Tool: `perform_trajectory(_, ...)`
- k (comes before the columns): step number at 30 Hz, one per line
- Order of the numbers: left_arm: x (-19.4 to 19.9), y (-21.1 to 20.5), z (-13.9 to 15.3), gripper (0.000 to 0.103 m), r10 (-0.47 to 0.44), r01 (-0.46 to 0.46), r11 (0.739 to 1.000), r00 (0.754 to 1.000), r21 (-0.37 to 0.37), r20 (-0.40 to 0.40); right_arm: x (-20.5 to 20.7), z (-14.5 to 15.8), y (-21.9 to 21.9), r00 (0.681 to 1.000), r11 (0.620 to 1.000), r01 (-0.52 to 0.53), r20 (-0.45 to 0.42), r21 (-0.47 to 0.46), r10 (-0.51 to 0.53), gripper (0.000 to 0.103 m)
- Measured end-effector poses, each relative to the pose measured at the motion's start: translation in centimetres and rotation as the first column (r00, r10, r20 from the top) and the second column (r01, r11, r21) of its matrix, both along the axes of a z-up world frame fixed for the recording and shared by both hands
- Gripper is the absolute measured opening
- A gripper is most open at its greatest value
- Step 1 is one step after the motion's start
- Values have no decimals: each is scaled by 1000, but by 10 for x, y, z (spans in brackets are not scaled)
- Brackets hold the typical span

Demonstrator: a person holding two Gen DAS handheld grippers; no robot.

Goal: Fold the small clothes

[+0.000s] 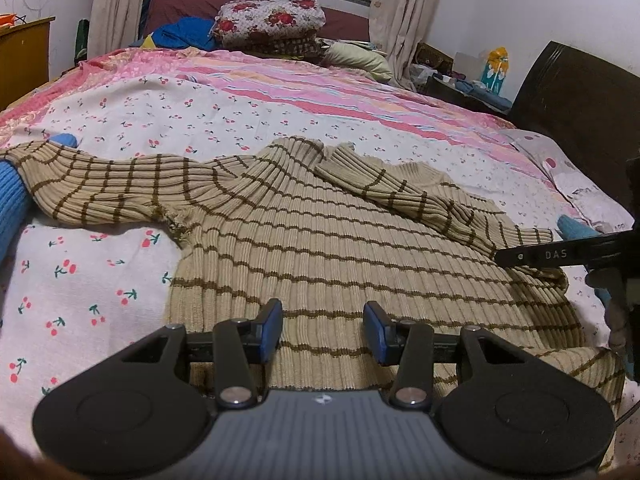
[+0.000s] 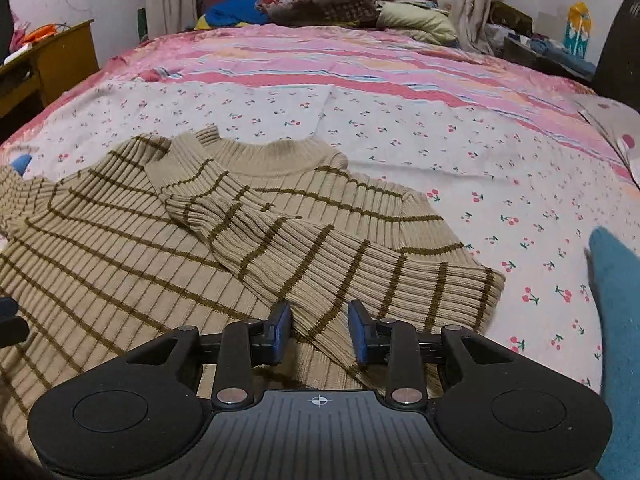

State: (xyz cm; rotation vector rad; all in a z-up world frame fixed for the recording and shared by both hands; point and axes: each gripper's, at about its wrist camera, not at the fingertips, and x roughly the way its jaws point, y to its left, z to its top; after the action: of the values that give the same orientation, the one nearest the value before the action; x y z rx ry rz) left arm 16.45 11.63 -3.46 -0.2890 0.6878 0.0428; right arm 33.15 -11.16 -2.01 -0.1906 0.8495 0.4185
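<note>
Left gripper (image 1: pixel 323 330): nearest the lens in the left wrist view, blue pads spread apart, nothing between them, poised over the lower body of the sweater (image 1: pixel 320 248).

Right gripper (image 2: pixel 319 330): nearest the lens in the right wrist view, pads spread, straddling the folded-in sleeve (image 2: pixel 320 256) near its cuff end; whether the pads touch the knit cannot be told. Its black body also shows at the right edge of the left wrist view.

Sweater: beige rib knit with thin brown stripes, lying flat on the bed (image 1: pixel 280 120), in the near half, collar (image 2: pixel 288 156) toward the far end. One sleeve is laid diagonally across the chest; the other sleeve (image 1: pixel 100 180) stretches out toward the bed's left edge.

Bed: cherry-print white sheet under the sweater, pink striped cover beyond it.

Quilt (image 1: pixel 272 20): floral, folded, at the far end of the bed, beside a blue cloth (image 1: pixel 184 34).

Blue sleeve (image 1: pixel 10 208): at the left edge, touching the outstretched sleeve's end.

Cabinet (image 1: pixel 24 52): wooden, off the bed's left side.
</note>
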Motion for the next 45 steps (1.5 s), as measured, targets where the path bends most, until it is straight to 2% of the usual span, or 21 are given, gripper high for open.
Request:
perform_trajectory(2,0,1,1,50,3,-3,1000,1000,1,3,-4,8,5,1000,1000,-13,16,-2,14,31)
perform_trajectory(7,-1,3,2,50,25,-25,1000,1000,15,11,-11,28,40,988,989,-133,85,58,127,31)
perform_trajectory(13,1,5,-1,50,27,-27,999,1000,18,-1,8,19,100,965,967,-247,102,58,240,31)
perform_trajectory(21,2,9,-4,50,23,-23,1000,1000,2,-1,31,-1,152,950,956,-290,109,-38,293,31)
perform_trajectory(23,2,9,-3,50,20,-20,1000,1000,3,-1,34,-7,160,949,954,-290,104,-73,297,26)
perform_trajectory(25,2,9,-4,50,19,-19,1000,1000,1,-1,35,-11,163,951,955,-278,111,-102,288,18)
perform_trajectory(27,2,9,-4,50,19,-19,1000,1000,-3,-1,37,-9,162,956,961,-261,115,-90,270,4)
perform_trajectory(29,2,9,-4,50,19,-19,1000,1000,-4,-1,33,-1,162,954,964,-262,135,-52,267,2)
perform_trajectory(32,2,8,-4,51,18,-18,1000,1000,1,-1,21,12,166,934,954,-299,197,-23,298,2)
perform_trajectory(34,2,7,-4,51,17,-17,1000,1000,5,0,15,17,168,919,937,-349,206,26,336,2)
perform_trajectory(36,2,6,-5,53,13,-13,1000,1000,7,0,10,16,174,905,925,-379,216,19,367,2)
perform_trajectory(38,2,5,-5,54,9,-9,1000,1000,11,1,11,8,180,904,919,-394,177,-6,389,5)
perform_trajectory(41,2,5,-5,54,8,-8,1000,1000,12,2,16,0,177,913,916,-400,98,25,396,11)
perform_trajectory(43,3,6,-5,54,9,-9,1000,1000,6,2,10,2,173,901,902,-430,97,51,424,11)
perform_trajectory(45,2,7,-5,55,10,-10,1000,1000,1,3,5,3,174,891,895,-446,110,27,440,11)
